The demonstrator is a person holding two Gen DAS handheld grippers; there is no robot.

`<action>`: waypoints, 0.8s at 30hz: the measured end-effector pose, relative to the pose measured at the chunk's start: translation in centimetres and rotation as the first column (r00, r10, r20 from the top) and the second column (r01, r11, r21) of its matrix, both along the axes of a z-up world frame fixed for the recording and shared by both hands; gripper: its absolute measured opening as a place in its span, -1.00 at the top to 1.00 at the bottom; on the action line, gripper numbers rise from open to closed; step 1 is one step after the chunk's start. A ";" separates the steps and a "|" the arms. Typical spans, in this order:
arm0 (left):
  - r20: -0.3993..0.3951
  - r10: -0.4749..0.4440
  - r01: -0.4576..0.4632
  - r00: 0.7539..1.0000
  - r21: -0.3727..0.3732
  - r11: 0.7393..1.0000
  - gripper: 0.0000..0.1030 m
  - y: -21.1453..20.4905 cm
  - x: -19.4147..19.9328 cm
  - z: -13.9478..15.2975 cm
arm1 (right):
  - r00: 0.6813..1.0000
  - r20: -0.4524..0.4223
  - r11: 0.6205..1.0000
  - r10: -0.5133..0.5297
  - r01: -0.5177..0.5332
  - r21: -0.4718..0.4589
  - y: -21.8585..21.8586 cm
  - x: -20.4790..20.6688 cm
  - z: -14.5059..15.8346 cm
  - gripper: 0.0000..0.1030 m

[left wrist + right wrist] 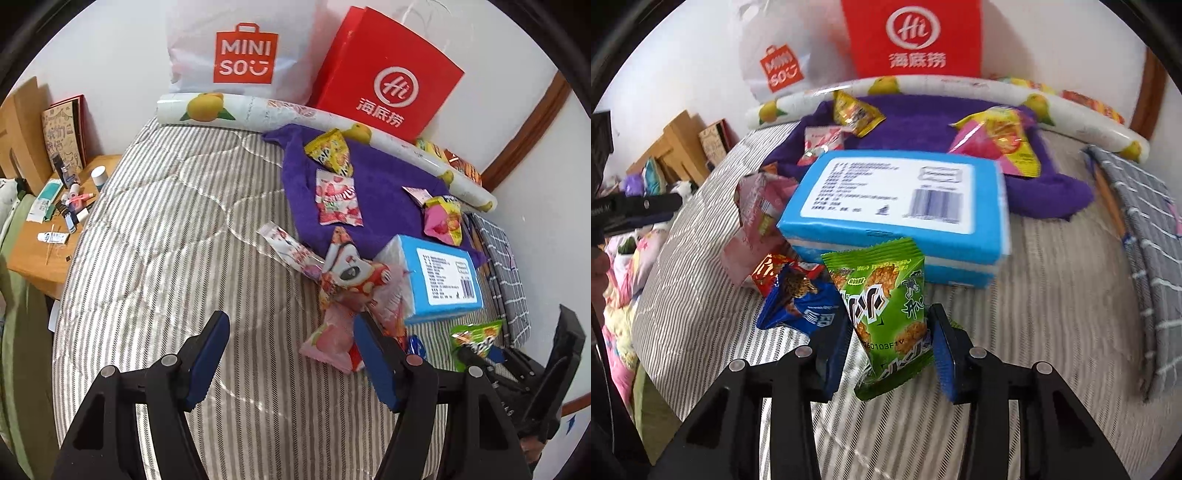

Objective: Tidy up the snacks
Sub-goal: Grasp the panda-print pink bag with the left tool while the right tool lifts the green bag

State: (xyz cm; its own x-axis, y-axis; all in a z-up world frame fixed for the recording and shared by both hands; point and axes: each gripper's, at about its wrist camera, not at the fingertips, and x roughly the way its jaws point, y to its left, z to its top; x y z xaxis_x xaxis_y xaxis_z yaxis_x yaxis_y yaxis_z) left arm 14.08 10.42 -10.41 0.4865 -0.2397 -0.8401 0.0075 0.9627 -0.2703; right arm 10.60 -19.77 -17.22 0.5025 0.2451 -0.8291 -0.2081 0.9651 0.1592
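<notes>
Right gripper (890,332) pinching green snack packet (882,302), left gripper (291,354) spread over striped bed (166,221), seemingly empty, blue tissue pack (897,206) near bed's right edge

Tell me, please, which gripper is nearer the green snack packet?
Right: the right gripper grips the green snack packet between its fingers; the left gripper is open beside it, over the striped bedcover.

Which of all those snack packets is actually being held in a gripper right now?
The green packet, clamped upright in the right gripper. The pink, yellow and blue packets all lie loose on the bed.
</notes>
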 end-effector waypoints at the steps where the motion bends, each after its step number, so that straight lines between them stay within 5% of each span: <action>1: -0.001 -0.004 0.004 1.000 0.000 1.000 -0.32 -0.2 -0.1 0.0 | 1.000 0.005 1.000 -0.015 0.015 0.002 -0.5 -0.3 0.3 0.20; 12: 0.003 -0.092 0.092 0.996 0.007 0.996 -0.32 -4.5 1.0 -0.1 | 0.990 0.041 0.990 -0.134 0.133 0.040 -5.2 -1.8 2.2 0.19; 16: 0.011 -0.125 0.125 0.992 0.004 0.992 -0.56 -6.0 2.0 -0.1 | 0.986 0.046 0.986 -0.161 0.159 0.044 -6.4 -1.7 2.4 0.19; 24: -0.019 -0.155 0.156 0.988 0.034 0.987 -0.56 -7.3 3.9 -1.2 | 0.978 0.019 0.977 -0.207 0.206 0.059 -8.4 -0.9 1.4 0.19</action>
State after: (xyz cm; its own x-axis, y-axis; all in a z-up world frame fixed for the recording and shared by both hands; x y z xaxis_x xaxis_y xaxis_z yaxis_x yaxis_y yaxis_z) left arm 17.99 3.10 -11.62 0.4323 -0.2811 -0.8568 0.1539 0.9592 -0.2370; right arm 9.70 -28.22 -15.82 0.5674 0.1799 -0.8036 -0.0099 0.9773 0.2118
